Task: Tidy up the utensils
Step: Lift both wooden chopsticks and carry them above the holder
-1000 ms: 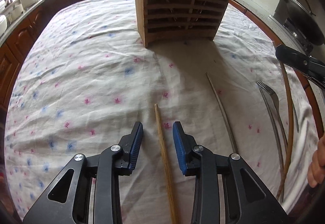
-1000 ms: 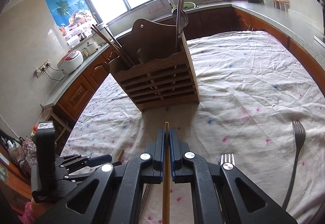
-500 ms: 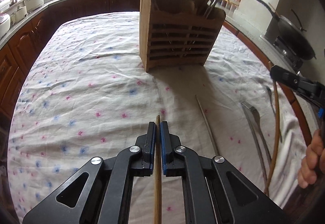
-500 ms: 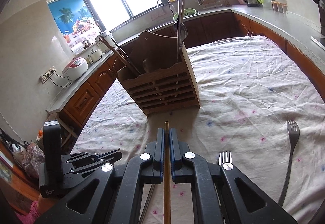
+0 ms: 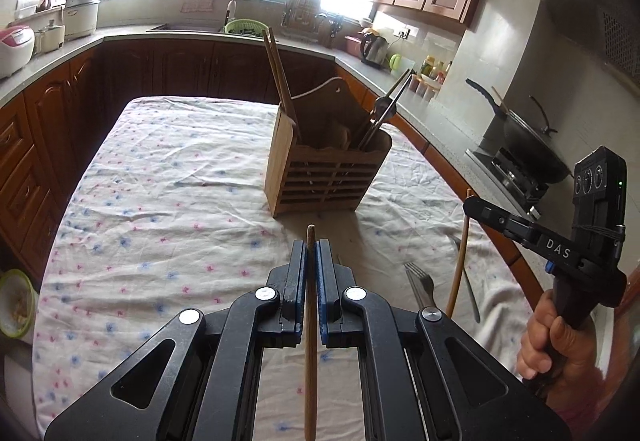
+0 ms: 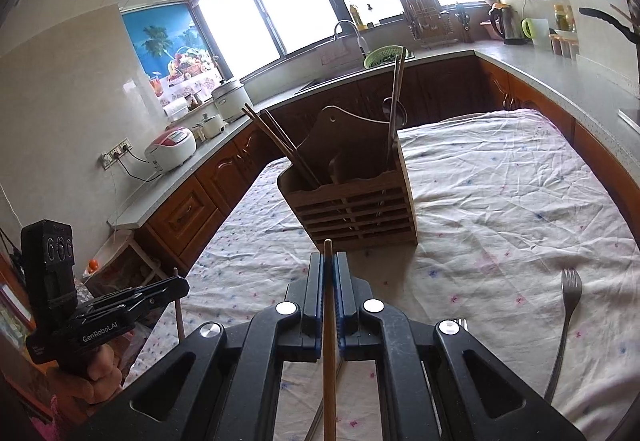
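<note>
Left wrist view: the left tongs (image 5: 311, 253) are closed on a wooden chopstick (image 5: 310, 341), which runs lengthwise between the blue pads (image 5: 298, 281) with its tip projecting slightly past them. The chopstick is lifted clear of the floral tablecloth (image 5: 160, 201) that covers the desk. Directly ahead stands the wooden utensil holder (image 5: 324, 181), upright on the cloth. Its left compartment holds two wooden chopsticks (image 5: 278, 77) leaning left; its right compartment holds metal chopsticks (image 5: 386, 109) and a spoon, leaning right. To the right, on the cloth, lie a fork (image 5: 418, 281) and a second piece of metal cutlery, partly hidden. The right tongs (image 5: 474, 205) appear at the right edge, held by a hand (image 5: 554, 341), and grip a second wooden chopstick (image 5: 460, 253) that hangs steeply downward.

Right wrist view: the right tongs (image 6: 329, 265) are closed on their wooden chopstick (image 6: 329, 341), gripped between the pads with the tip just beyond them, above the cloth. The utensil holder (image 6: 352, 209) stands straight ahead. One fork (image 6: 566, 325) lies on the cloth at the right, well apart from the holder; the tines of another fork (image 6: 460, 321) show just behind the right arm of the tongs. The left tongs (image 6: 176, 287) are visible at lower left, closed on the first chopstick (image 6: 178, 309).
</note>
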Tool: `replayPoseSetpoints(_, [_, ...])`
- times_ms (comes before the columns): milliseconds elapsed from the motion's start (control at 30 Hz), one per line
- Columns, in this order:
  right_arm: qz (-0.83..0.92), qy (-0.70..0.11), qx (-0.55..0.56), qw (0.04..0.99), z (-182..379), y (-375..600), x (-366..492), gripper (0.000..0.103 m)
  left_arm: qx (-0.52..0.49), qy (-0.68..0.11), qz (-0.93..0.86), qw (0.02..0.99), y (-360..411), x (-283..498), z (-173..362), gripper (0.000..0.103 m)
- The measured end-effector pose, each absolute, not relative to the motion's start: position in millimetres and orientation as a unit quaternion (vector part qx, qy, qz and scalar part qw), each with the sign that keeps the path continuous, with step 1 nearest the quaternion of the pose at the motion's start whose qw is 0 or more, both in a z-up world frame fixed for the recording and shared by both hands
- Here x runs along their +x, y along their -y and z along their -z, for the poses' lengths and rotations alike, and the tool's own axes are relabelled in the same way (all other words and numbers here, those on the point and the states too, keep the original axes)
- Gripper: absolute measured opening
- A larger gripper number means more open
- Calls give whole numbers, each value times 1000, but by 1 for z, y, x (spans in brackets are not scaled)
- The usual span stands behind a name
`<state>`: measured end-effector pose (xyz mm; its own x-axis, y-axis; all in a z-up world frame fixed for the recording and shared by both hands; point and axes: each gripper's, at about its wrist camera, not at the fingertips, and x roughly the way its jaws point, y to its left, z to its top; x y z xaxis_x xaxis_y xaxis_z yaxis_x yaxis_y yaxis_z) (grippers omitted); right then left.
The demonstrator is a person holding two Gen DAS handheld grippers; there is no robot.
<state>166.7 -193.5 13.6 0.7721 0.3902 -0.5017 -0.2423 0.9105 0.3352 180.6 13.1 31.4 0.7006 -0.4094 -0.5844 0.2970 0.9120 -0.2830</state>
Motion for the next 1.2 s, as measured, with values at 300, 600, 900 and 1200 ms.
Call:
replayPoseSetpoints(300, [-170, -272, 117, 940, -29, 190, 159, 5, -96, -308, 184, 928, -24, 177, -48, 4])
replayPoseSetpoints(600, [-163, -241, 114, 950, -50, 198, 156, 5, -104, -276, 175, 939, -28, 181, -68, 4])
replayPoseSetpoints(900, [-155, -219, 113, 957, -65, 207, 161, 5, -117, -239, 163, 950, -30, 191, -89, 4])
replayPoseSetpoints(1200, [-146, -202, 113, 962, -75, 213, 170, 5, -130, -210, 158, 956, -27, 205, -106, 4])
